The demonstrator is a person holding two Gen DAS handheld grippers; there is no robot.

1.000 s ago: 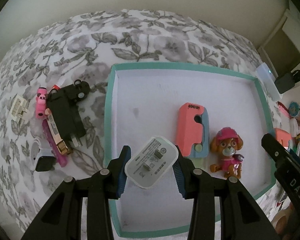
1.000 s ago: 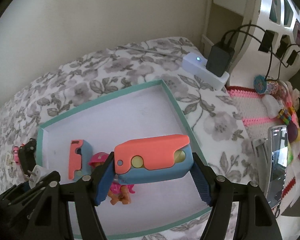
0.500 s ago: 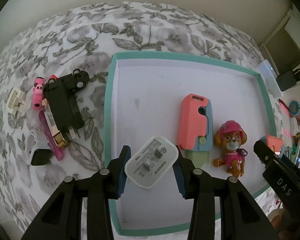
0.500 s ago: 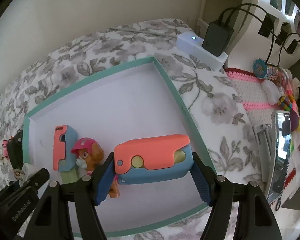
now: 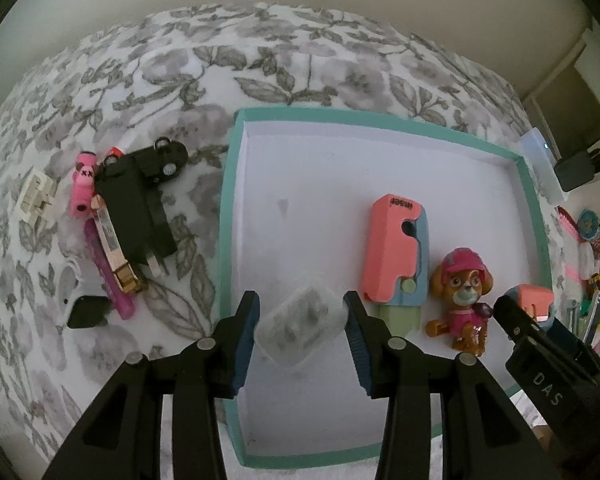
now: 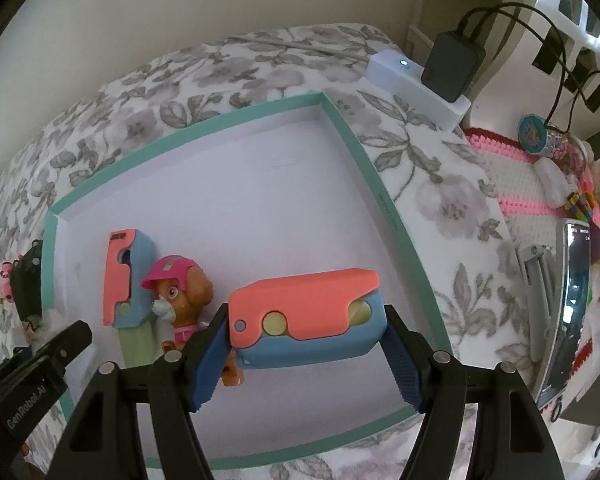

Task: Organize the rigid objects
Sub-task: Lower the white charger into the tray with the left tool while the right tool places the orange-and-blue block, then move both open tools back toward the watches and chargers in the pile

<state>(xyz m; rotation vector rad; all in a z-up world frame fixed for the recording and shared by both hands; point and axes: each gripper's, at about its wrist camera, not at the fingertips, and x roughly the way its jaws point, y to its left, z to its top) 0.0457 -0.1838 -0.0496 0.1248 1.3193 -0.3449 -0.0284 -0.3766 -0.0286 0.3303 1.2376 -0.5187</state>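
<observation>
A teal-rimmed white tray (image 5: pixel 226 216) lies on the floral bedspread. In it are a coral-and-blue toy block (image 5: pixel 396 252) and a dog figure (image 5: pixel 462 296) in a pink helmet. My left gripper (image 5: pixel 300 304) points down over the tray's near left corner. Its jaws are opening, and the white charger (image 5: pixel 302 330) between them is blurred, with a gap at each pad. My right gripper (image 6: pixel 304 320) is shut on a second coral-and-blue block (image 6: pixel 304 304), held above the tray's right part (image 6: pixel 396 216), next to the dog figure (image 6: pixel 180 292).
Left of the tray lie a black plug (image 5: pixel 136 208), a pink toy (image 5: pixel 83 184), a small white plug (image 5: pixel 34 196) and other small items. A white power strip (image 6: pixel 416 80) with a black adapter, a crocheted mat and a phone (image 6: pixel 572 304) are to the right.
The left jaws have parted from the white charger, which was gripped before and now shows blurred and lower. The right gripper has tilted a little, still holding its block.
</observation>
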